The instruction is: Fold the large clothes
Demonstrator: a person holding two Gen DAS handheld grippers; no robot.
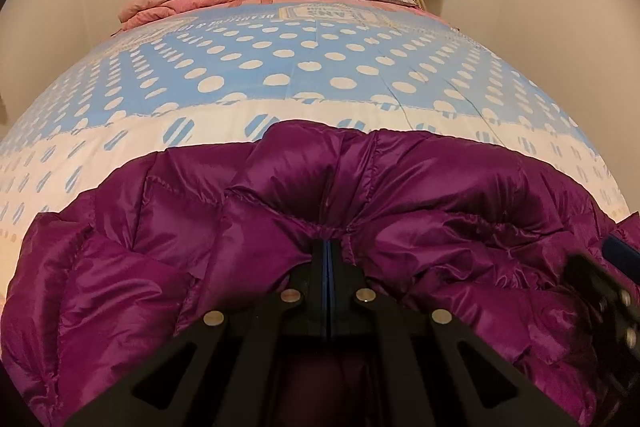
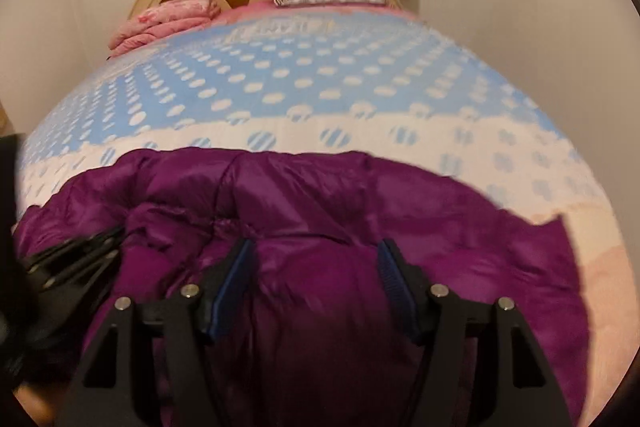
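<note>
Because I need its hem bunched for folding, my left gripper fingers pinch the shiny purple quilted down jacket; my right gripper fingers straddle it wide.

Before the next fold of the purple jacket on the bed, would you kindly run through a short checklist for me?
1. left gripper shut on a pinch of the purple jacket: ok.
2. right gripper has a hold: not ok, jaws stand apart over the fabric.
3. Grippers apart from each other: ok.
4. Bare bedspread beyond the jacket to fold onto: ok.
5. Jacket lying flat: not ok, it is bunched and puckered.
6. Near hem position: cannot tell, hidden below both views.
</note>
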